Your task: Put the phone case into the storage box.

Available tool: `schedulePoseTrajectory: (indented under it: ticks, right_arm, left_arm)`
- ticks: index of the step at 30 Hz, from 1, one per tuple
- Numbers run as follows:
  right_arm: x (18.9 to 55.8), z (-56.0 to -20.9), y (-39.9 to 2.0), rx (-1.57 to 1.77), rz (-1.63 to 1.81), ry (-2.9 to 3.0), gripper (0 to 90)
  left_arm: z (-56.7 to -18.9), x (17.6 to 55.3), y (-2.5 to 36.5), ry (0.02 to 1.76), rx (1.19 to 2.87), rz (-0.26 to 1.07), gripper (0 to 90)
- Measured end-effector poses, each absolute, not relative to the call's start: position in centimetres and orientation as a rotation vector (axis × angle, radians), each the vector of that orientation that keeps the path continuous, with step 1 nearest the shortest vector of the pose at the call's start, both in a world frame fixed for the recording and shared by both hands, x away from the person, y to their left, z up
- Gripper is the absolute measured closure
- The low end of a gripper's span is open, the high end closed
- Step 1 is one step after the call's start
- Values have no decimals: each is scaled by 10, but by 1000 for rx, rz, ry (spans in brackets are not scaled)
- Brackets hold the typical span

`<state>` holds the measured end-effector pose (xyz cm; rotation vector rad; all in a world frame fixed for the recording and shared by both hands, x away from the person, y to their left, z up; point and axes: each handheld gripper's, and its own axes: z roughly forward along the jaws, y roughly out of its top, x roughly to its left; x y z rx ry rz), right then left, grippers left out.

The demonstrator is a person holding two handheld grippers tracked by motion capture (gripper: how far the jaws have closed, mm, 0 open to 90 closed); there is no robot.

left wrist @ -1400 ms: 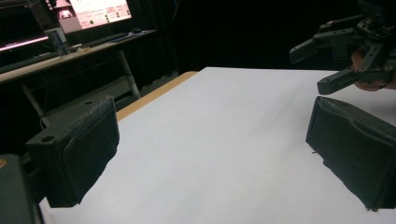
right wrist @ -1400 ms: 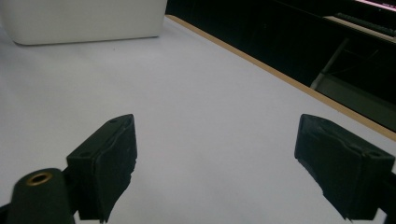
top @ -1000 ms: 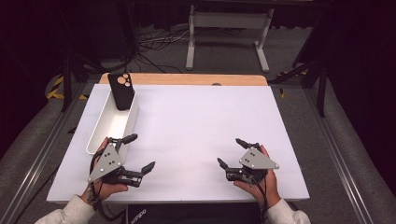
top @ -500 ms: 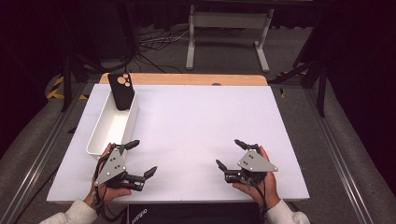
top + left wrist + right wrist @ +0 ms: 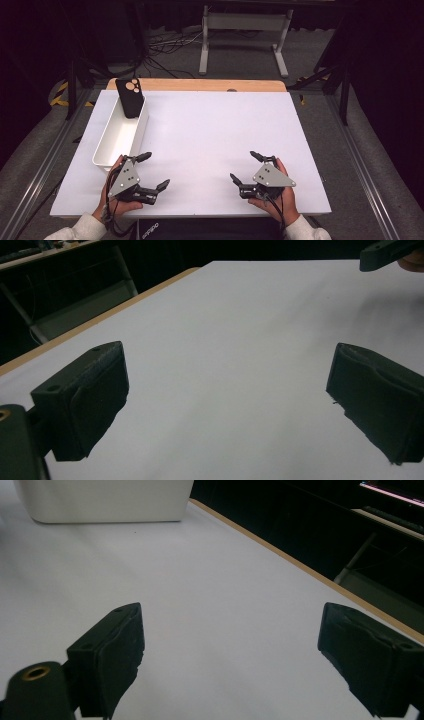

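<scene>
A white-topped table (image 5: 215, 145) with a wooden far edge carries the scene, most of its surface bare. At its left side lies a long white bin (image 5: 121, 137), running near to far, and in the bin's far end a black phone case (image 5: 131, 97) stands propped, tilted against the wall with its camera cutouts uppermost. That placement looks deliberate: upright and clear of the rim, the case offers its upper half to a grasp from above. It is matte black, slim, with round lens openings showing pale against the dark back.

Along the near edge a person holds two grippers low over the table. The left gripper (image 5: 150, 171) sits just beside the bin's near end, its fingers spread wide apart and empty; the left gripper view looks across the bare white surface between them. The right gripper (image 5: 248, 167) rests well apart on the right, fingers likewise spread wide and holding nothing, and its own view takes in the bin's (image 5: 105, 500) white wall in the distance. Both appear poised at a ready position, the left one better placed to reach the case.
</scene>
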<state>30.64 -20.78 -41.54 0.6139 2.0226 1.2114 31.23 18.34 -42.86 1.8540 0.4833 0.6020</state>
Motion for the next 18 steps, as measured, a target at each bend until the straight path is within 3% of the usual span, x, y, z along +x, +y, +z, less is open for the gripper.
schedulePoseTrajectory:
  ticks: [18]
  right_arm:
    - [302, -415, -205, 594, 1210, 2026, 116]
  left_arm:
    - [-427, 310, 183, 477, 1847, 608, 44]
